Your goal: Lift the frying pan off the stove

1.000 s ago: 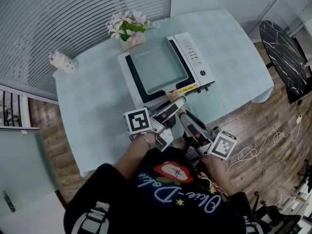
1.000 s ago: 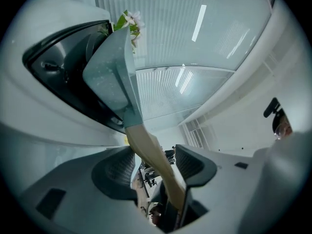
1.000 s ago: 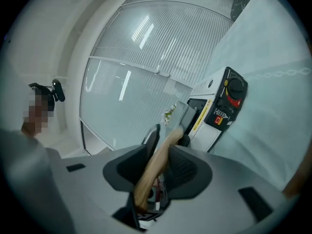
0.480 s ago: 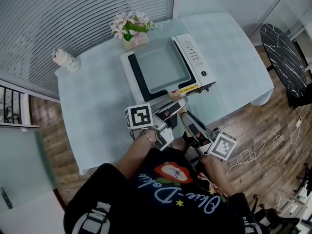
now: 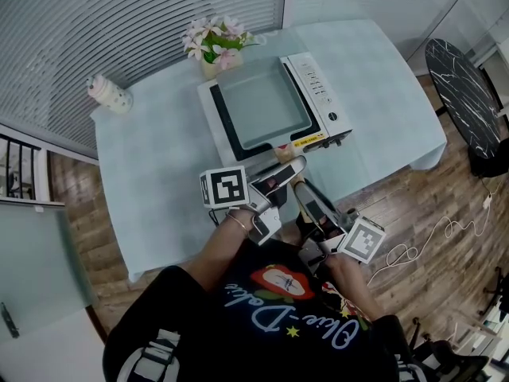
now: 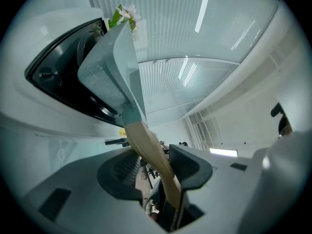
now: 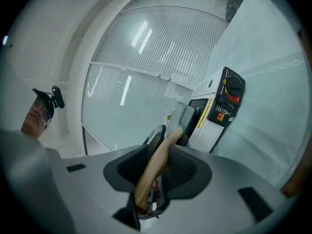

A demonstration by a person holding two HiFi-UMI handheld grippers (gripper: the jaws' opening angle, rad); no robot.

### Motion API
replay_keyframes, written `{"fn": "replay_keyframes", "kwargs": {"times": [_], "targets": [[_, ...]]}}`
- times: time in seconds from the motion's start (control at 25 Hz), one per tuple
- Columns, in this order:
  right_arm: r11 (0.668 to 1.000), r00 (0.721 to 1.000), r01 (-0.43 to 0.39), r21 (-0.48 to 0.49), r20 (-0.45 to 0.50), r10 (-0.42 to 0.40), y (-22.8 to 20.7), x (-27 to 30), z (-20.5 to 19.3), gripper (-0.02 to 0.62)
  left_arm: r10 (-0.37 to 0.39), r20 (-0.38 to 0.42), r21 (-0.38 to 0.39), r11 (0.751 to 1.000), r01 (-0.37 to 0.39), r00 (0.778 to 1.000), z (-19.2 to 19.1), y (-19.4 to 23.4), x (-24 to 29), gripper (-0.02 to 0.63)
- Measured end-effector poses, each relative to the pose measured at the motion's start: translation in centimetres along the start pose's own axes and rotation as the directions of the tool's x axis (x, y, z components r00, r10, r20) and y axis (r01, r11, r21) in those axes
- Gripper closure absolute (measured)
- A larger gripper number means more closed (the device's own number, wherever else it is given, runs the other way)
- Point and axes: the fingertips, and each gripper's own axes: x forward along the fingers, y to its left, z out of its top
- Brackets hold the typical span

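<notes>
Square pale-blue frying pan point(image 5: 262, 106) on white stove point(image 5: 322, 94); wooden handle point(image 5: 283, 151) clamped by left gripper point(image 5: 288, 169) and right gripper point(image 5: 301, 191), side by side.

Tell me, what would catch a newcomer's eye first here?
A square pan lies over a white stove in the middle of a pale blue table. At the near edge, the left tongs and right tongs are both clamped on the pan's wooden handle. Pink flowers stand just behind the stove.
</notes>
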Motion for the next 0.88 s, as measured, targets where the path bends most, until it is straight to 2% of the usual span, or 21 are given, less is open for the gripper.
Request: {"fn": "replay_keyframes", "kwargs": {"times": [0.88], "targets": [[0.992,0.99,-0.103,-0.073,0.087,0.109,6.1,-0.3,1.5,0.472,-0.04,-0.028,0.184,0.982,0.045,0.999,1.1,-7.3,-0.6,0.426]]}}
